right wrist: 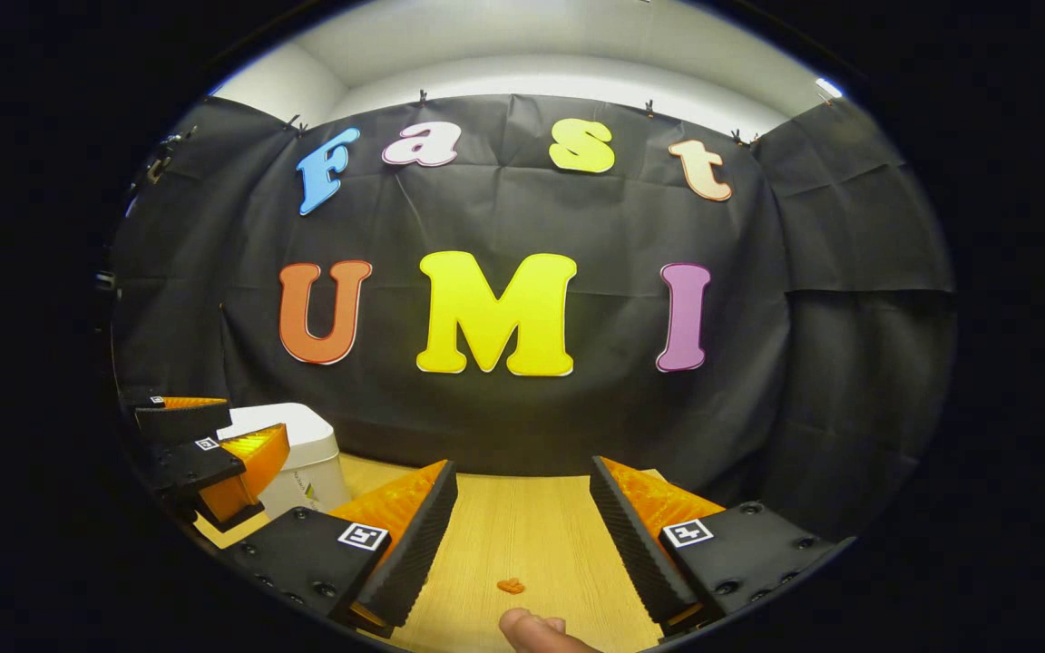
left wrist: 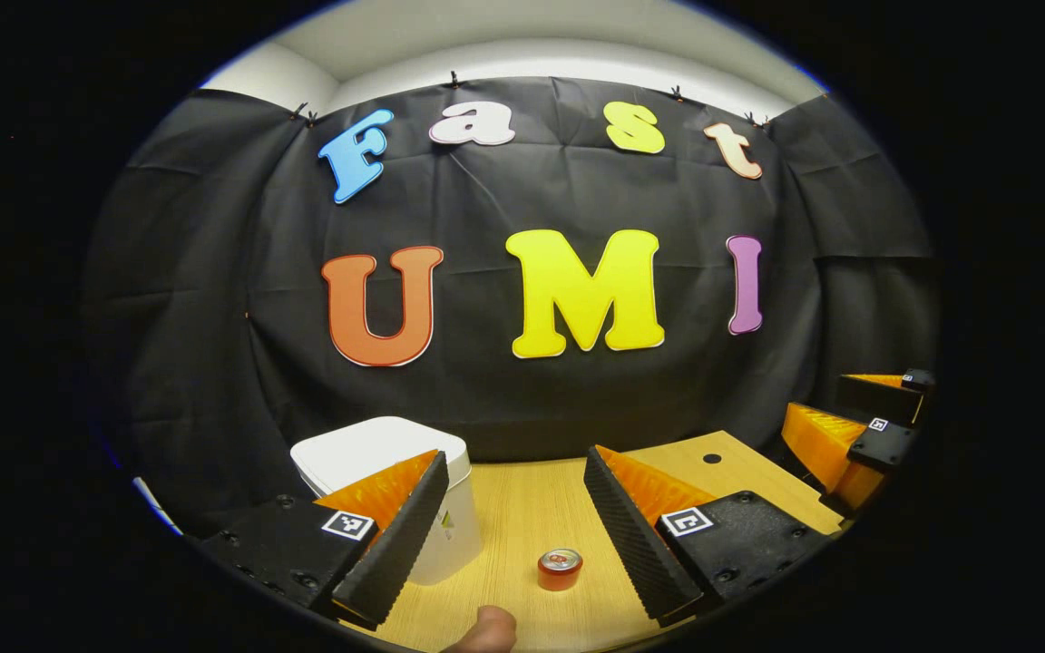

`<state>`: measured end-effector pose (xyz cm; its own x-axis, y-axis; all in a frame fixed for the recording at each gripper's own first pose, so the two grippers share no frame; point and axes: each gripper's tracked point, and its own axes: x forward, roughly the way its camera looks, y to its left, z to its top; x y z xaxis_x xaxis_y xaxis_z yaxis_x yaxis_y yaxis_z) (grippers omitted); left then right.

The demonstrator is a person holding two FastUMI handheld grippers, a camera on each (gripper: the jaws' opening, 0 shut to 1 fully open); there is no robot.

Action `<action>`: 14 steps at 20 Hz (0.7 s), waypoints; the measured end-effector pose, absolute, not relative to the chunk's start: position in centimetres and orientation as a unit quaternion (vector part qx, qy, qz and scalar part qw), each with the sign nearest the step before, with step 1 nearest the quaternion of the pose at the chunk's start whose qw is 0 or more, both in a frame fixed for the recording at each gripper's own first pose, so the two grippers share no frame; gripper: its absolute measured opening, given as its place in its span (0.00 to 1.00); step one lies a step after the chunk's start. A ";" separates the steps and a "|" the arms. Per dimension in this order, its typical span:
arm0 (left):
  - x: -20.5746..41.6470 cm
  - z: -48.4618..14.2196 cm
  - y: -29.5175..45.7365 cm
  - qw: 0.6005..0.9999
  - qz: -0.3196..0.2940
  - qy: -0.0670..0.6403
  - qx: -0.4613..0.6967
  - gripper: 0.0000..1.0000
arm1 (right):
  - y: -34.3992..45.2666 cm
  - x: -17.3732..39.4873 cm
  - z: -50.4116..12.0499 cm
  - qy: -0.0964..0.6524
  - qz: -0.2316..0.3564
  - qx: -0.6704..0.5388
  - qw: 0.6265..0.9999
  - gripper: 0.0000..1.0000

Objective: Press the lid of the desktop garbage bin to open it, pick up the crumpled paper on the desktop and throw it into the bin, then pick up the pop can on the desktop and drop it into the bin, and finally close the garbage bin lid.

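Observation:
The white desktop bin [left wrist: 368, 449] stands at the left of the wooden table [left wrist: 522, 508] with its lid down. My left gripper [left wrist: 515, 470] is open, and its left finger overlaps the bin's front. A red pop can [left wrist: 560, 569] stands upright on the table between the fingers, closer to the right one. In the right gripper view the bin [right wrist: 305, 435] sits at the far left, with the left gripper [right wrist: 258, 419] open in front of it. My right gripper [right wrist: 522, 472] is open over bare table [right wrist: 522, 521]. It also appears at the right [left wrist: 817, 401] in the left gripper view.
A small orange scrap [right wrist: 511, 586] lies on the wood between the right gripper's fingers. A round hole [left wrist: 712, 458] marks the table's far right part. A fingertip [left wrist: 486, 630] of the holding hand pokes in at the bottom, and another fingertip [right wrist: 532, 628] likewise. Black cloth closes off the back.

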<state>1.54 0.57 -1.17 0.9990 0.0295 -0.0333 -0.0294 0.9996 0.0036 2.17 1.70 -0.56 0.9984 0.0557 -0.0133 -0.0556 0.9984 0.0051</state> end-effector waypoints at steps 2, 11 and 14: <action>1.7 -1.2 0.6 1.000 0.016 0.019 0.000 0.99 | 2.1 2.3 -0.8 0.009 0.034 -0.001 0.999 0.93; 3.2 -1.2 2.8 0.998 0.058 0.011 0.019 0.99 | 2.5 3.5 -1.8 0.030 0.039 -0.004 0.999 0.92; 4.3 -1.4 3.8 0.997 0.076 0.012 0.021 0.99 | 2.8 4.2 -2.4 0.038 0.042 -0.003 0.998 0.94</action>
